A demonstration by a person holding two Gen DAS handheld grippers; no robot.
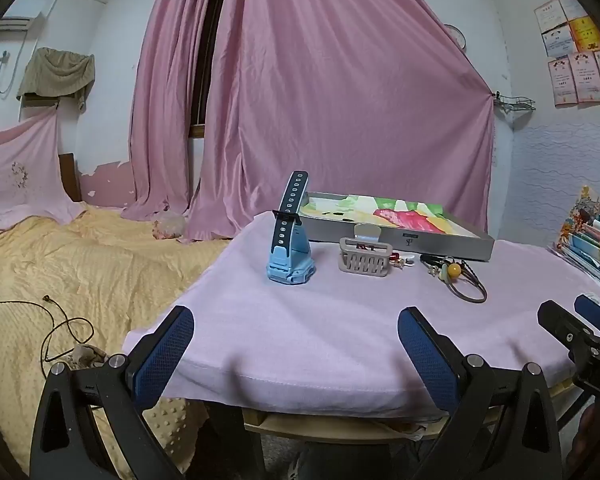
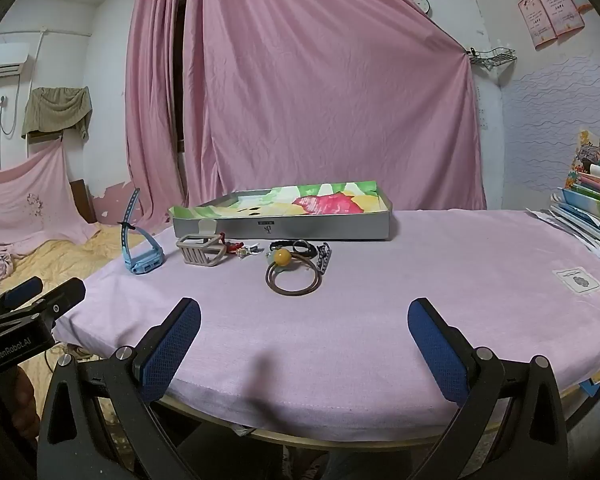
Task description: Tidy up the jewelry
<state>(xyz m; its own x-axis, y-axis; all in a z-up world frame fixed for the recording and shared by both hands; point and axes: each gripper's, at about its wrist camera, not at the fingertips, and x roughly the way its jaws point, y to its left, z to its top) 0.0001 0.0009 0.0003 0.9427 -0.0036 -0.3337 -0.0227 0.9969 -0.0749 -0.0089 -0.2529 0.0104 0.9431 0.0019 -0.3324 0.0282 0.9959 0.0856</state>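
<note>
Right wrist view: both tongs, left tongs [image 1: 296, 344] and right tongs [image 2: 304, 340], gape empty; the hair tie [image 2: 294, 278] looks light, floppy; pinch its bead [image 2: 281, 256].

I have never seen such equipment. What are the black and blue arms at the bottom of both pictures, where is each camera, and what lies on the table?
There is no robot: a person holds a two-finger tool in each hand, with a camera looking forward along its fingers. One picture comes from the left tool, the other from the right tool. Both are open and hold nothing. On the pink tablecloth lie a blue watch, a beige hair claw, a hair tie with a yellow bead, some small trinkets I cannot identify, and behind them a shallow grey tray with a colourful lining.
</note>
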